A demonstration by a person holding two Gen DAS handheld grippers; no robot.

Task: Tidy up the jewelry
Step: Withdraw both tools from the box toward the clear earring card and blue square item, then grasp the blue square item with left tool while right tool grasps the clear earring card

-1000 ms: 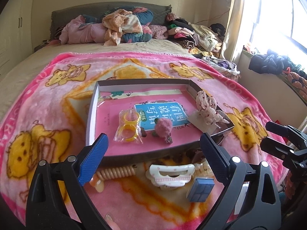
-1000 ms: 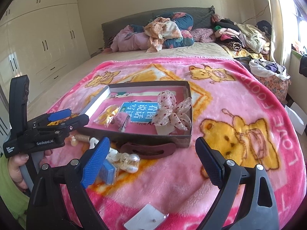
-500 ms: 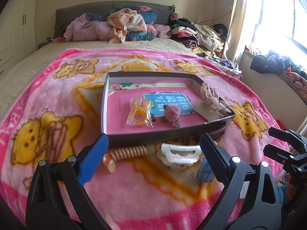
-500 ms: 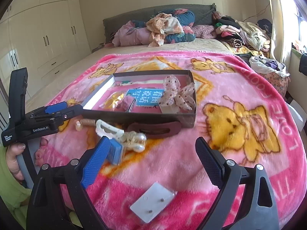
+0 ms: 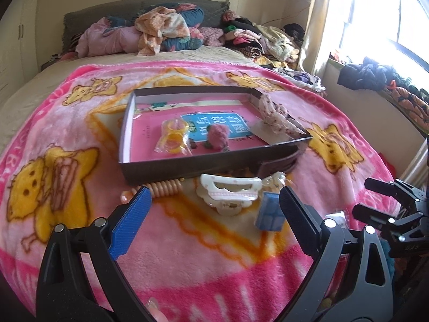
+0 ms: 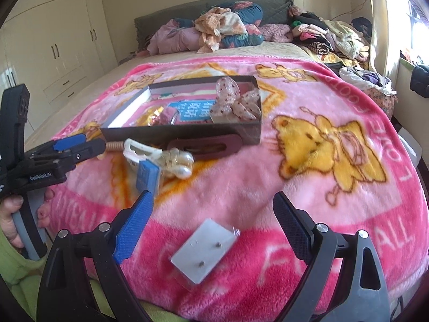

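Ahead of the left gripper (image 5: pixel 211 214), whose jaws stand spread wide with nothing between them, lies a pink blanket (image 5: pixel 67 123) printed with yellow bears, spread over a bed. Just beyond its left finger (image 5: pixel 131 222) a coiled peach hair tie (image 5: pixel 163 186) rests against the near wall of a shallow dark box (image 5: pixel 187 165). Straight ahead between the fingers sits a white claw clip (image 5: pixel 229 194), and just inside the right finger a small blue square case (image 5: pixel 269 212) lies on the blanket. Within the box, farther ahead, are a clear bag of yellow rings (image 5: pixel 173 138), a fuzzy pink pom-pom clip (image 5: pixel 218 135) and, toward the right wall, a spotted fabric bow (image 5: pixel 274 114) on a card; all lie on a pink book with a blue label (image 5: pixel 222 126).

From the right wrist camera, the left gripper (image 6: pixel 77 145) shows at the far left, held by a hand (image 6: pixel 13 214) with a green sleeve. The right gripper (image 6: pixel 211 217) is likewise spread wide and empty. Just beyond its left finger (image 6: pixel 134 230) stands the blue case (image 6: pixel 147 174), with a pearly clip (image 6: pixel 178 165) touching it on the right and the white claw clip (image 6: pixel 136 150) behind. Low between the fingers lies a grey card with two studs (image 6: pixel 202 249), in a clear sleeve. Farther ahead a dark brown oval barrette (image 6: pixel 205 147) lies against the front wall of the box (image 6: pixel 187 131), and the bow (image 6: pixel 236 102) fills its right end. Piled clothes (image 6: pixel 219 29) lie at the bed's head.
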